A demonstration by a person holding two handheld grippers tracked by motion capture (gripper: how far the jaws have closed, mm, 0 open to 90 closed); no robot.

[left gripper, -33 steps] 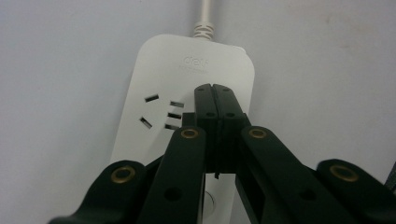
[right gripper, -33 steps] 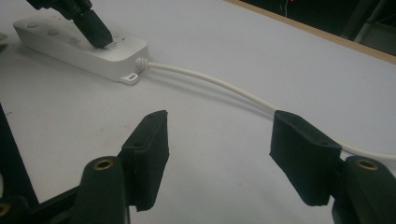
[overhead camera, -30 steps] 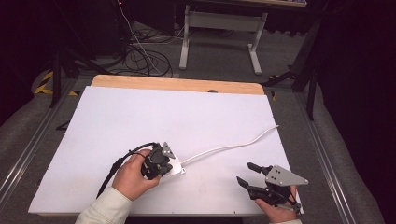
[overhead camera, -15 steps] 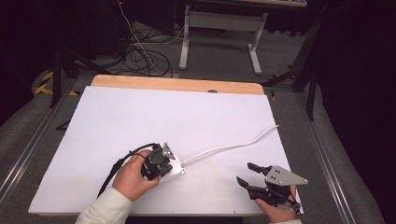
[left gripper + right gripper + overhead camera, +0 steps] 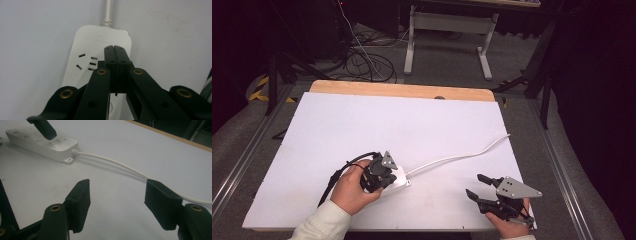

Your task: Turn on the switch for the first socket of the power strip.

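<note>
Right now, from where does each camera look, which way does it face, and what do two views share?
High view: above the person's side, facing forward and down on the white table; both hands, left gripper and right gripper show.
Left gripper view: on the left gripper, looking along its shut jaws down at the power strip.
Right gripper view: on the right gripper, looking between its open jaws across the table.
Shared: the right gripper view and the high view both show the power strip and its white cord.

Even overhead light is brightening the white bench [image 5: 412,125] at frame centre, while the floor around it is falling into near-black at the upper corners. In the gripper views, soft shadows are lying under the cord [image 5: 120,166], and the nearest black tongs [image 5: 115,67] are blurring slightly.
</note>
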